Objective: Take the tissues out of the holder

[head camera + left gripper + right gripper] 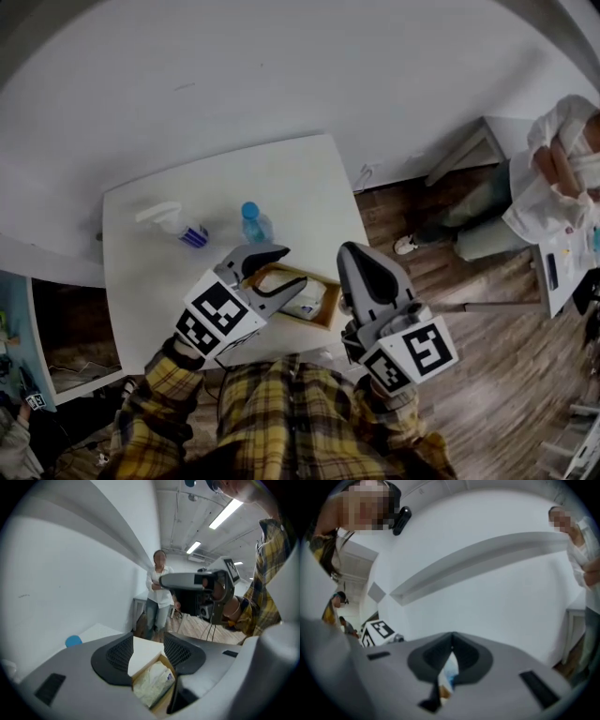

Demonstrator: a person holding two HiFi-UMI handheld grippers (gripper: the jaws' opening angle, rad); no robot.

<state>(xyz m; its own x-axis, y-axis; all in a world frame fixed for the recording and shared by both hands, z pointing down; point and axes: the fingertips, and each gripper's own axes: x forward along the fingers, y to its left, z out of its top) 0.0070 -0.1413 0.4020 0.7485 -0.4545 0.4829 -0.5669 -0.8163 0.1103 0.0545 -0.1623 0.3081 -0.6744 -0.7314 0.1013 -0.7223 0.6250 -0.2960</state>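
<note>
As seen from the head, finds the tissues [305, 298] lying in the holder [330, 311] near the front edge of the table [169, 291]. Places the left gripper [292, 267] right over the holder's left end, jaws parted, neither one plainly touching the pack. Puts the right gripper [350, 255] just beside the holder's right end, tips together and clear of it. Notes a spray [173, 223] and a bottle [253, 223] farther back, well apart from the holder.

Turning to the left gripper view, looks down along the left gripper [146, 651], its jaws spread wide with nothing pinched. Shows the tissues [150, 684], in a crinkled wrap, sitting inside the holder [162, 702] below and between the jaws. Cannot settle whether either jaw touches the rim.

Moving to the right gripper view, shows the right gripper [451, 641] with its tips pressed together and gripping nothing. Catches only a blurred sliver of white, blue and brown through the gap under the tips, probably the pack and holder beyond.

Judging progress: barely begun. Nothing lifted, pack fully seated. Leaves nearly all of it to do: closing on the pack, drawing it up and clear, perhaps steadying the holder with the right.
</note>
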